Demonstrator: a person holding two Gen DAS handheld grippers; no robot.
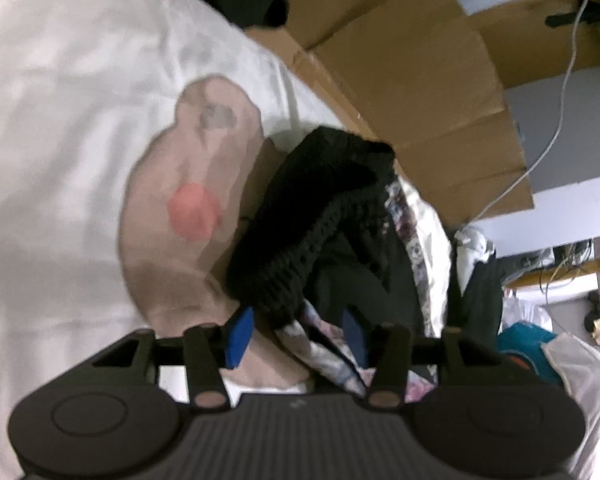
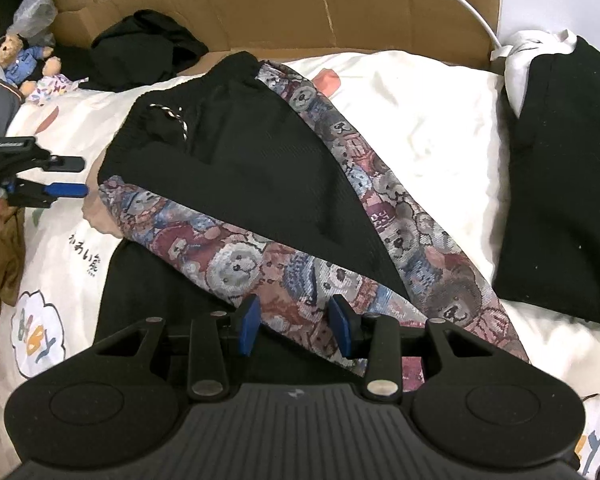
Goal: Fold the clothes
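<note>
Both tongs gape wide, holding nothing. The bear-print garment [image 2: 236, 256] lies mid-bedsheet [image 2: 420, 128]; the right gripper [image 2: 294, 330] should pinch its near hem squarely while the left gripper [image 2: 66, 178] takes the ribbed waistband.

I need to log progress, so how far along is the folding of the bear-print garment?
Early. The bear-print garment lies on the bed cover, black lining turned outward, partly doubled over but untidy. In hand: nothing; the left gripper and right gripper are open. Left: squaring this fold, plus the black garment at the right.
</note>
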